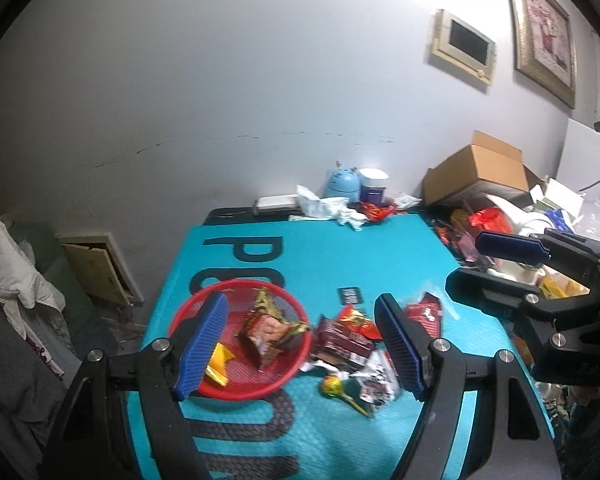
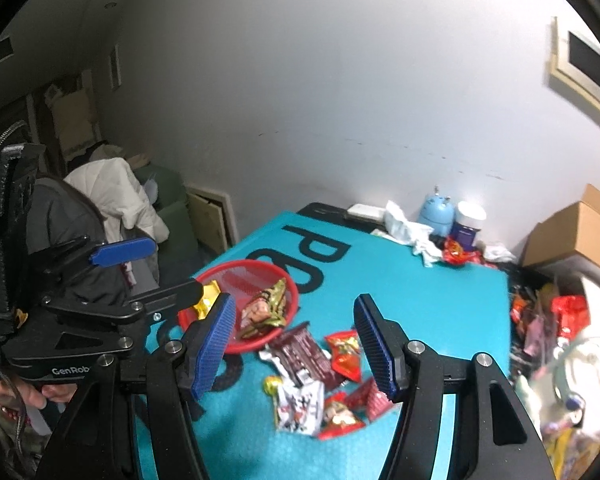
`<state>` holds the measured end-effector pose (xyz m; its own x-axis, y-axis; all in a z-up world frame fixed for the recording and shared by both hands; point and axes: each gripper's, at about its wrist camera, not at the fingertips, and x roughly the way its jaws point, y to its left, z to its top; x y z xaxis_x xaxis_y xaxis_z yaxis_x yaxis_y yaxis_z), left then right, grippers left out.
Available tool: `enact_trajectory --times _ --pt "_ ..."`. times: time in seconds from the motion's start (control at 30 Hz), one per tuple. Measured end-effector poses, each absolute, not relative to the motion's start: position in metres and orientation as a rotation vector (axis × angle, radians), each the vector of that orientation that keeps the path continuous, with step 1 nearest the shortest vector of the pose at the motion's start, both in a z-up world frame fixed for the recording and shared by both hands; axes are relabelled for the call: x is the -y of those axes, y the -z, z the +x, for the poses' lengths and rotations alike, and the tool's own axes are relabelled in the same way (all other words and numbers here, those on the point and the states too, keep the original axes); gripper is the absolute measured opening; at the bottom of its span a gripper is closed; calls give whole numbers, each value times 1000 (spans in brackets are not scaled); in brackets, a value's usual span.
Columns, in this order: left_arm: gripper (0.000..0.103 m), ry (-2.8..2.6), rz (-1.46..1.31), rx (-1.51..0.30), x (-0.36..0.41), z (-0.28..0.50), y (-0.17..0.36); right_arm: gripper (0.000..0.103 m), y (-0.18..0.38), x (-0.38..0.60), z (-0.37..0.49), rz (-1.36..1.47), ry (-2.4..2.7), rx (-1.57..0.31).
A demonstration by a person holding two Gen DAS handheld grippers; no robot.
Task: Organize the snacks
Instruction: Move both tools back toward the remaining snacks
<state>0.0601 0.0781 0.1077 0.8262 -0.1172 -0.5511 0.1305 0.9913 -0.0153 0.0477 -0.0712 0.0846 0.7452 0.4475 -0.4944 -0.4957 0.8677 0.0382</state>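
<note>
A red mesh basket (image 1: 240, 283) (image 2: 252, 263) sits on the teal mat (image 1: 340, 252) and holds a brown-and-gold snack packet (image 1: 268, 332) (image 2: 262, 312) and a yellow one (image 1: 218, 368). Right of the basket lies a loose pile: a dark brown packet (image 1: 340, 342) (image 2: 304, 354), red packets (image 1: 424, 312) (image 2: 344, 354), a white packet (image 2: 300, 404) and a lollipop (image 1: 332, 386). My left gripper (image 1: 300, 344) (image 2: 152, 272) hovers open over the basket's right edge, empty. My right gripper (image 2: 296, 346) (image 1: 488, 268) hovers open above the pile, empty.
At the mat's far edge stand a blue round gadget (image 1: 342, 184), a white-lidded jar (image 1: 374, 186), crumpled paper (image 1: 324, 206) and a red wrapper (image 1: 376, 212). A cardboard box (image 1: 480, 168) and mixed clutter crowd the right side. Clothes hang over a chair (image 2: 112, 196) on the left.
</note>
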Motion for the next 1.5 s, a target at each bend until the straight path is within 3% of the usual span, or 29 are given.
enact_trajectory --times 0.73,1.5 --pt "75 305 10 -669 -16 41 -74 62 -47 131 11 -3 -412 -589" --pt "75 300 -27 -856 -14 79 4 62 31 146 61 59 -408 -779"
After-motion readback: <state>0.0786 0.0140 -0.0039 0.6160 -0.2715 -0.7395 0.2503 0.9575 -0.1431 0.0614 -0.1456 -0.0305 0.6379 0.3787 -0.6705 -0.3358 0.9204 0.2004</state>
